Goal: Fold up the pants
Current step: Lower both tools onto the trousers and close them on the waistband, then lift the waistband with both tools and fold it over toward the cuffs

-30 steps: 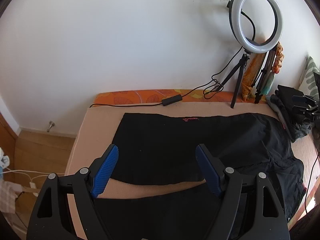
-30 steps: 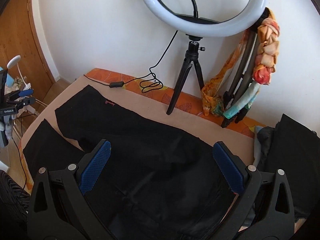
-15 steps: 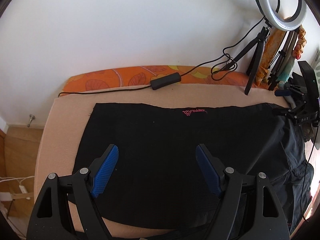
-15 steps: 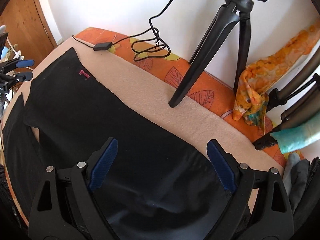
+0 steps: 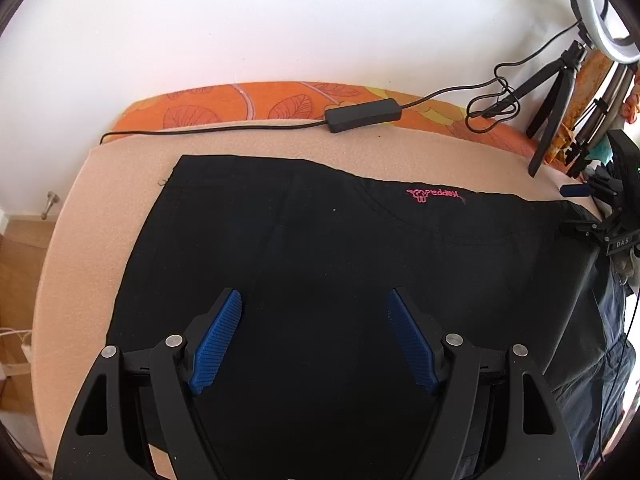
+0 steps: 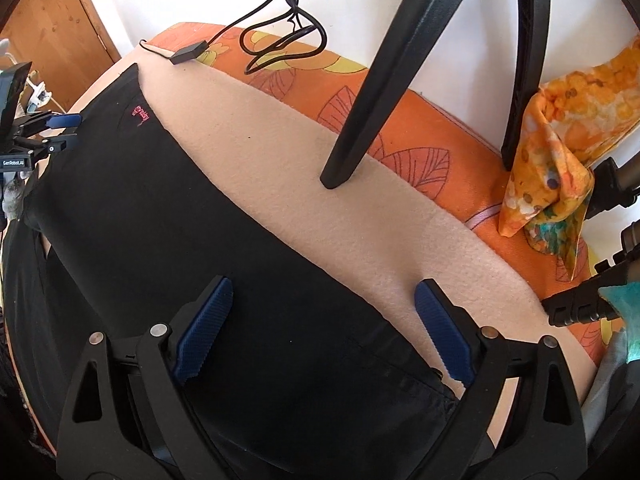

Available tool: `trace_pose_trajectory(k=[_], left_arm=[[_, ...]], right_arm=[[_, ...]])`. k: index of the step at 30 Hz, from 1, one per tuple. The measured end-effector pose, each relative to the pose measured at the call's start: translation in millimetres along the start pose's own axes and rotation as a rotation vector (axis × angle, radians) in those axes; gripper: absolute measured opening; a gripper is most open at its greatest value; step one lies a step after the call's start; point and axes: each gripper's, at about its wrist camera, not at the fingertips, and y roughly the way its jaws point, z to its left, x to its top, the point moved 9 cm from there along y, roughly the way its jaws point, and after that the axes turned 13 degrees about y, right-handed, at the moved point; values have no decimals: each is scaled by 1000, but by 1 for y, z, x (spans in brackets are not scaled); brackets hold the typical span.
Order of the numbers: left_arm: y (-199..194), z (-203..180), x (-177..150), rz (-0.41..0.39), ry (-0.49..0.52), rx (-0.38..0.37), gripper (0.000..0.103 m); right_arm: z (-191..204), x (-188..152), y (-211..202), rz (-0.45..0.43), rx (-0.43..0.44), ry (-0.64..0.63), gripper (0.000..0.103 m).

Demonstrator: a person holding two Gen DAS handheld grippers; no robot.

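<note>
1. Pink embroidered logo (image 5: 434, 195) on the black pants (image 5: 320, 260), ahead of the left gripper's jaws and upside down, looks like "Kappa".
2. "DAS" on the right gripper (image 5: 622, 243), far right of those jaws.
3. White label (image 6: 12, 163) on the left gripper (image 6: 28, 148), far left of the right jaws, too blurred to read.

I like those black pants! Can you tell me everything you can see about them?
The black pants lie spread flat on a beige blanket, looking like thin woven cloth. Small pink stitched lettering sits near the far edge. Seams curve below it. Both open grippers, left and right, hang over the pants, gripping nothing.
</note>
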Motion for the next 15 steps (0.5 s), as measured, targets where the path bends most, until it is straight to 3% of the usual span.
trace_pose_trajectory(k=[3,6,8,10,12,15], left_arm=[[5,3,-3,5,-17,6,74],[5,2,-3,-5,7,34,74],[6,2,-3,-7,10,42,77],[7,0,-2,-5,12,39,81],[8,0,-1,-3,7,42,82],[8,2,-1,-5,-19,32,82]], right_arm=[[7,-3,1,7,-5,-19,95],[18,-2,5,-4,-6,-34,85],[23,-2,2,-16,-9,-32,73],[29,-4,-3,-35,-1,-22,38],[35,-9,-7,-34,11,-8,12],[42,-15,-15,-51,-31,-7,8]])
